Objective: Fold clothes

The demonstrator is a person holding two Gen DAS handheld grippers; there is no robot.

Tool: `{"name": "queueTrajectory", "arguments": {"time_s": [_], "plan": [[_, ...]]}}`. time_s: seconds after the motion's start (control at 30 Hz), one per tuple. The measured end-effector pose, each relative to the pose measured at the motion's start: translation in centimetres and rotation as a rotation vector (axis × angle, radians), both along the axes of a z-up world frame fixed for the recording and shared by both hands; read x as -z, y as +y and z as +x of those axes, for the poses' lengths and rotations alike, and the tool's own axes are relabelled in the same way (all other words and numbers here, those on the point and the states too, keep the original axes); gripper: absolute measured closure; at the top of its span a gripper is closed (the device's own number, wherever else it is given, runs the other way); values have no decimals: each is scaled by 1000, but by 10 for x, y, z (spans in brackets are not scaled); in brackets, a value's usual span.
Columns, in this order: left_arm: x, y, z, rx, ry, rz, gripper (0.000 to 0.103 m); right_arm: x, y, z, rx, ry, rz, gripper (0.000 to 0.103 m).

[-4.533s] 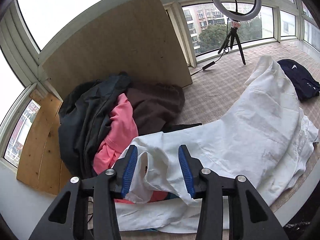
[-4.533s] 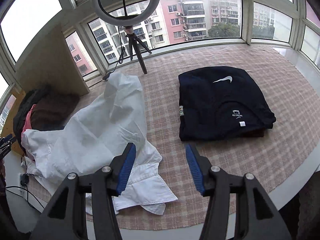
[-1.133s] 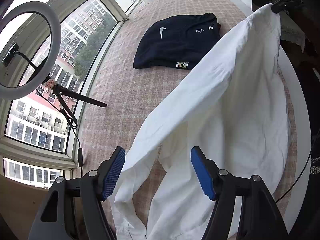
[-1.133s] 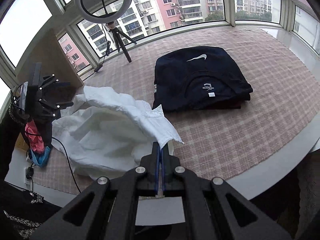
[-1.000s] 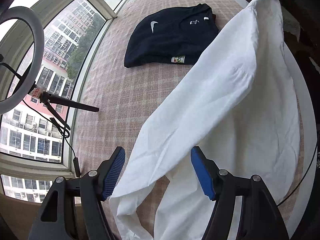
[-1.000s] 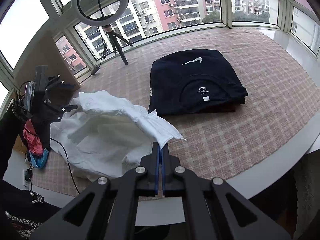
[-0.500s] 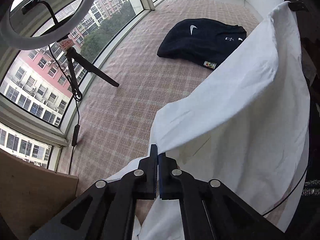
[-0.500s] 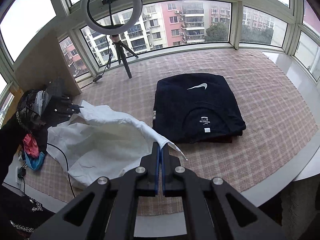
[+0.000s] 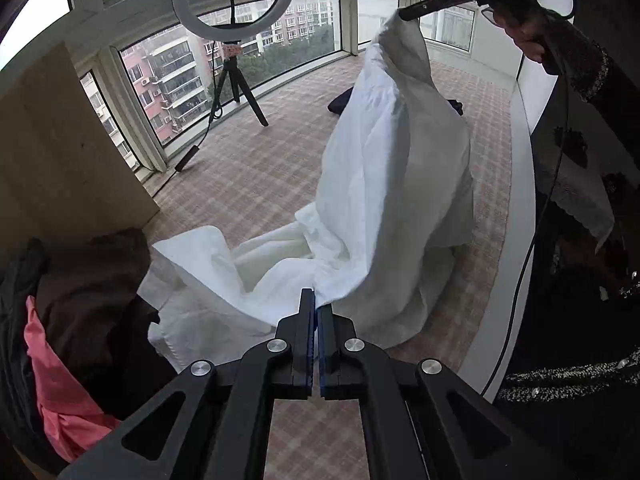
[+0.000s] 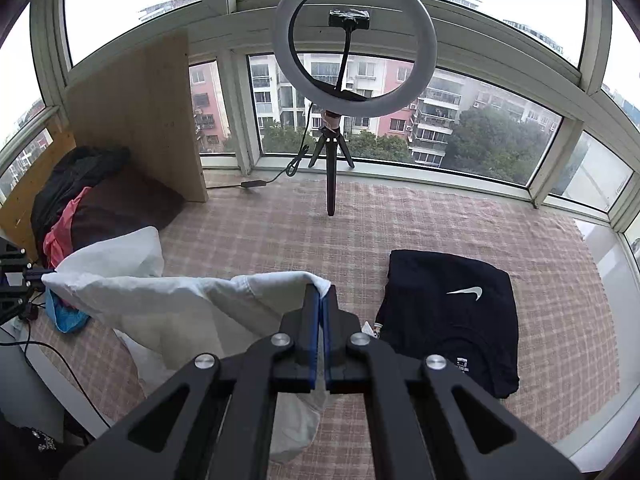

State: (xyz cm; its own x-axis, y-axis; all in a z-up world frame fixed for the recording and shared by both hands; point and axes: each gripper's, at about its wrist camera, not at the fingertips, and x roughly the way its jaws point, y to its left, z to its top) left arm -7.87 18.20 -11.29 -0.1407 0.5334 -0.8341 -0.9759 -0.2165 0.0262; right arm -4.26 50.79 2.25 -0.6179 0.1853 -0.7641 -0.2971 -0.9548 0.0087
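My left gripper (image 9: 317,312) has its jaws pressed together on an edge of the white shirt (image 9: 384,184), with the cloth pinched between the blue pads right at the tips. My right gripper (image 10: 321,300) is likewise clamped flat on another edge of the same shirt (image 10: 168,292), a fold of white fabric draped over its tips. In the left wrist view I see the right gripper (image 9: 404,14) raised high, so the shirt hangs down from it in a long sheet and then runs low to my left jaws, its lower part bunched on the checked cloth (image 9: 248,176) that covers the desk. In the right wrist view the shirt stretches leftward from my jaws to the left gripper (image 10: 36,276), sagging between the two.

To the right of the shirt, on the same checked cloth (image 10: 440,216), lies a folded dark navy top (image 10: 452,320) with a white swoosh, apart from the shirt. At the far left sits a pile of unfolded clothes (image 10: 96,200), dark, brown and pink, against a wooden board (image 10: 140,112). A ring light on a small tripod (image 10: 352,40) stands at the back by the windows. A person's dark patterned sleeve (image 9: 592,64) shows at the right edge of the left wrist view
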Motion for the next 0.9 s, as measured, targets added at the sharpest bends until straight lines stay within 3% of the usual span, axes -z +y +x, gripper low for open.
{"name": "queueTrajectory", "arguments": {"time_s": [0.1, 0.13, 0.2, 0.27, 0.3, 0.37, 0.47, 0.57, 0.7, 0.8, 0.83, 0.87, 0.9], "plan": [[54, 32, 50, 2, -9, -101, 94, -5, -5, -18, -42, 9, 11, 101], [57, 39, 64, -9, 17, -96, 94, -10, -4, -21, -61, 14, 10, 101], [40, 49, 86, -48, 78, -32, 87, -25, -2, -26, -102, 34, 2, 101], [22, 56, 105, -89, 139, 35, 61, -40, 1, -31, -148, 53, -14, 101], [13, 58, 112, -110, 169, 69, 58, -47, 0, -34, -173, 59, -5, 101], [0, 65, 128, -133, 212, 134, 59, -61, -1, -40, -222, 68, 24, 101], [9, 97, 153, -122, 183, 170, 51, -74, -5, -47, -280, 77, 41, 101], [31, 141, 160, -140, 191, 148, 49, -78, -9, -56, -321, 78, 50, 101], [50, 193, 161, -233, 299, 119, 48, -77, -16, -60, -370, 66, 61, 101], [60, 219, 155, -345, 345, 151, 46, -80, -19, -59, -401, 63, 76, 101], [65, 226, 150, -387, 382, 137, 48, -80, -19, -59, -411, 62, 82, 101], [75, 232, 145, -421, 402, 98, 72, -81, -20, -59, -420, 60, 89, 101], [78, 229, 138, -428, 348, 89, 94, -82, -19, -60, -424, 58, 91, 101]]}}
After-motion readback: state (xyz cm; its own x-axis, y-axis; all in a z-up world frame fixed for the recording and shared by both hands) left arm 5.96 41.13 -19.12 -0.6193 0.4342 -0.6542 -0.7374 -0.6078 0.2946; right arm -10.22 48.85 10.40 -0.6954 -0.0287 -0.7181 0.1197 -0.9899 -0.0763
